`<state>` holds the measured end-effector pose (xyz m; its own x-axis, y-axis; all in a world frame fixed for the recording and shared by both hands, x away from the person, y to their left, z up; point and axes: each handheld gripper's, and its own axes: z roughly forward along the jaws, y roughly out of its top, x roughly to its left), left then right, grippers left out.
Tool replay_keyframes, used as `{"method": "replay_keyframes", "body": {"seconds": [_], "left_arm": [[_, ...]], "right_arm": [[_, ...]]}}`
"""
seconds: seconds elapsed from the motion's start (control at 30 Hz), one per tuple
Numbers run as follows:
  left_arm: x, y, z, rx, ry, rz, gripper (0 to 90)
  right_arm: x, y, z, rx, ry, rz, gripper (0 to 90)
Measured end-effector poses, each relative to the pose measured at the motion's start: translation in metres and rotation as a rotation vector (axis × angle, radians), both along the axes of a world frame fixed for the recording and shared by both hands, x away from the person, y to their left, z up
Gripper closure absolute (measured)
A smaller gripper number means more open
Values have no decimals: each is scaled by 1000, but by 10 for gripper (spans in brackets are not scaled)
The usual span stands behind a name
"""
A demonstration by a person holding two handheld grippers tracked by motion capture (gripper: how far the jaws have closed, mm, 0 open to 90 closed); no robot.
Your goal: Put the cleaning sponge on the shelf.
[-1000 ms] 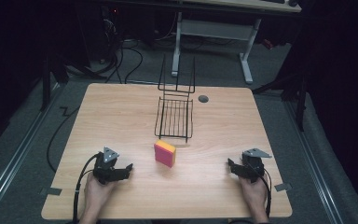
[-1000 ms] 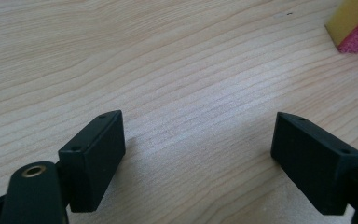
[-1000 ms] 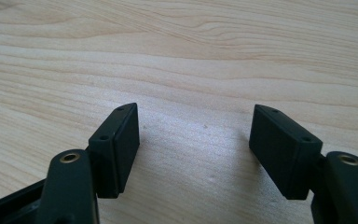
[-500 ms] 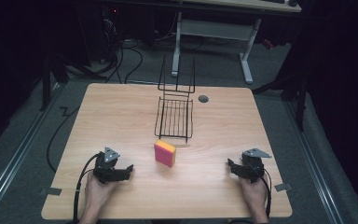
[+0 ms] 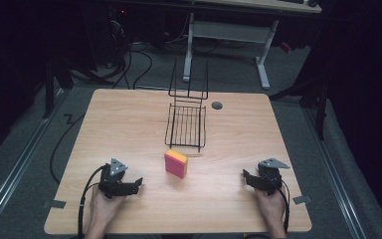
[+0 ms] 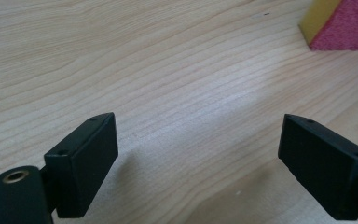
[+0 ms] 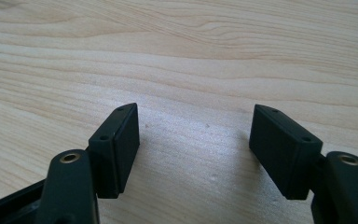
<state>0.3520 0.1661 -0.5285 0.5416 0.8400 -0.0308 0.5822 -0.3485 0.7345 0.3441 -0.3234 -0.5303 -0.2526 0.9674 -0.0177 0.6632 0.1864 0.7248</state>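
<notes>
Left hand-held gripper (image 5: pixel 138 183) resting low on the worktop (image 5: pixel 129 124) near the front edge, jaws released with nothing but bare wood between them, and just been opening wider. Aimed toward the sponge (image 5: pixel 176 164), probably to prepare a grasp. Right hand-held gripper (image 5: pixel 245 177) also released and empty, parked near the front right, well apart from the sponge, likely waiting so as not to block the way.

Sponge standing near the middle of the worktop, pink face and yellow side visible, just in front of the wire basket (image 5: pixel 186 125) and perhaps touching its front rim; hard to tell from the high view. In the left gripper view, a corner of the sponge (image 6: pixel 340 23) seen at the upper right, so not yet centred between the jaws.

Plenty of free wood between each gripper and the sponge. Behind the sponge less room, because of the basket; safer to approach from the front or the sides.
</notes>
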Motion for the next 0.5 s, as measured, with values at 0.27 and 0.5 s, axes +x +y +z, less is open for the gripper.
{"method": "replay_keyframes", "body": {"seconds": [0.27, 0.5], "left_arm": [[-14, -16, 10, -8, -16, -50, 42], [-25, -39, 21, -19, -29, -96, 1]], "right_arm": [[0, 0, 0, 0, 0, 1, 337], [0, 0, 0, 0, 0, 2, 337]]}}
